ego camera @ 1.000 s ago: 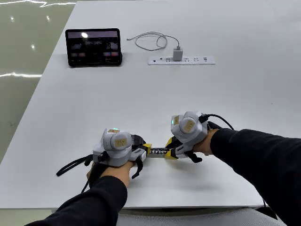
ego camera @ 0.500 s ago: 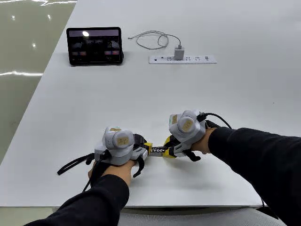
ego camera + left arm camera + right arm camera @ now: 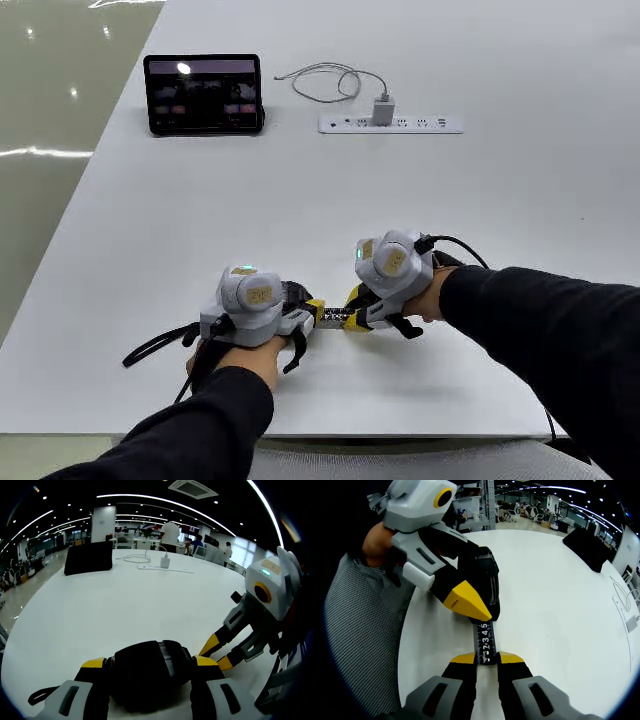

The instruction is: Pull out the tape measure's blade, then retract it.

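A black tape measure case (image 3: 150,675) sits on the white table between the yellow-tipped jaws of my left gripper (image 3: 150,664), which is shut on it. In the head view the case (image 3: 295,296) lies under the left gripper (image 3: 305,312), near the table's front edge. A short length of blade (image 3: 484,640), printed with numbers, runs out of the case (image 3: 489,580) to my right gripper (image 3: 486,658), which is shut on the blade's end. In the head view the blade (image 3: 332,318) spans the small gap between the left gripper and the right gripper (image 3: 350,320).
A dark tablet (image 3: 203,93) stands at the back left. A white power strip (image 3: 390,124) with a charger and a looped white cable (image 3: 325,85) lies behind centre. A black strap (image 3: 155,348) trails left of the left gripper. The table's front edge (image 3: 400,432) is close.
The right gripper has moved left towards the case with the blade's end, so less blade shows between the grippers. The left gripper has held its place.
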The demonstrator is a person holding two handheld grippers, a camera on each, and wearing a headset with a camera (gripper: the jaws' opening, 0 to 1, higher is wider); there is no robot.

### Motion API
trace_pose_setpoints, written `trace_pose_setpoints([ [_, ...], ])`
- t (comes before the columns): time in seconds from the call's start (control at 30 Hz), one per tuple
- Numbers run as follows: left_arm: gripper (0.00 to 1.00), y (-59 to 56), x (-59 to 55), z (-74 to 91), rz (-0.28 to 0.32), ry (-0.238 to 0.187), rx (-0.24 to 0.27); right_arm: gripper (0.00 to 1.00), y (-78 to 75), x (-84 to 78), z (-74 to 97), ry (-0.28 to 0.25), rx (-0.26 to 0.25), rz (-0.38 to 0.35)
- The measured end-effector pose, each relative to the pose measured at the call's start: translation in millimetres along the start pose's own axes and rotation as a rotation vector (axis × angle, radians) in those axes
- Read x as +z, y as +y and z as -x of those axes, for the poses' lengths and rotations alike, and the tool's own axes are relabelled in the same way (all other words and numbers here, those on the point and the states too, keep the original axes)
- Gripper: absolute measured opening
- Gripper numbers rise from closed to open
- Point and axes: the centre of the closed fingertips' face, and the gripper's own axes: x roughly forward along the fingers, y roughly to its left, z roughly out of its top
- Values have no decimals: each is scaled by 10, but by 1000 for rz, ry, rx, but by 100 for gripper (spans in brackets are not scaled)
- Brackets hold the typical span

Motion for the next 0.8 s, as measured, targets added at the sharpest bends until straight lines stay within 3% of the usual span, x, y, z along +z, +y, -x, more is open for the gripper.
trace_pose_setpoints([
  [0.13, 61, 0, 0, 2, -1, 0, -7, 11, -4, 3, 11, -25, 7, -26],
  [0.8, 62, 4, 0, 2, 0, 4, -14, 10, 4, 104, -40, -26, 10, -4],
])
